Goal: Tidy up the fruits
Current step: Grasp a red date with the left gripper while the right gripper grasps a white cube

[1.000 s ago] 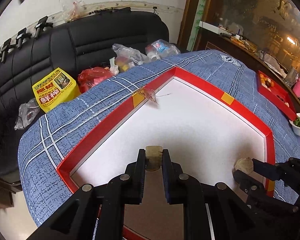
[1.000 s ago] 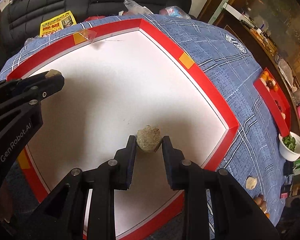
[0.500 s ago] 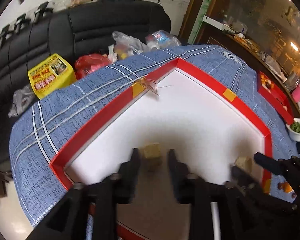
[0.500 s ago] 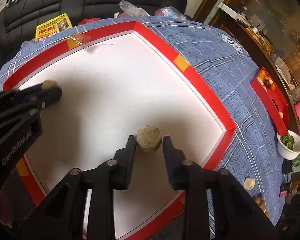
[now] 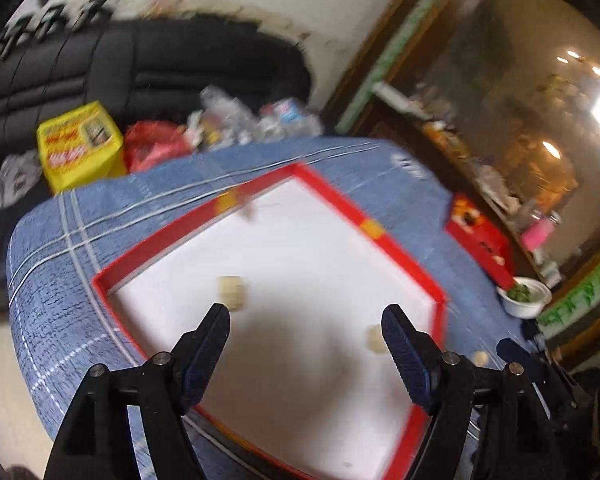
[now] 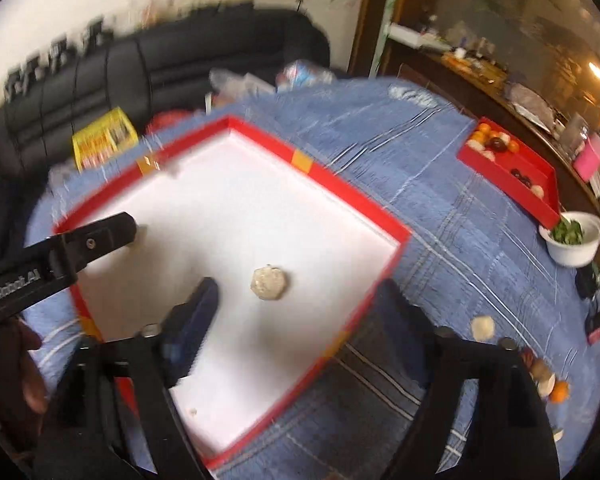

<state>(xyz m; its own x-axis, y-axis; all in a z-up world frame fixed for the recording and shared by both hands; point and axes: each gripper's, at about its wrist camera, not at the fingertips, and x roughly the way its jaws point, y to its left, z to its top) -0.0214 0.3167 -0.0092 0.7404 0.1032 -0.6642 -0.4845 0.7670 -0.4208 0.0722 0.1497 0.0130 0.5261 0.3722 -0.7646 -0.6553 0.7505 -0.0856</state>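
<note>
Left tongs (image 5: 306,320) are spreading wide with nothing between their tips; the pale fruit piece (image 5: 231,292) lies on the white floor of the red tray (image 5: 340,204), just beyond my left tip. To finish this release cleanly I judge I should lift straight away without brushing it. The tray's near wall is the edge to clear.

Right tongs (image 6: 296,312) are also opening and empty; the round lumpy fruit (image 6: 269,283) sits free inside the same tray, near its right wall. Beyond that wall the blue cloth (image 6: 440,200) lies mostly bare, with loose fruits (image 6: 482,327) on it.
</note>
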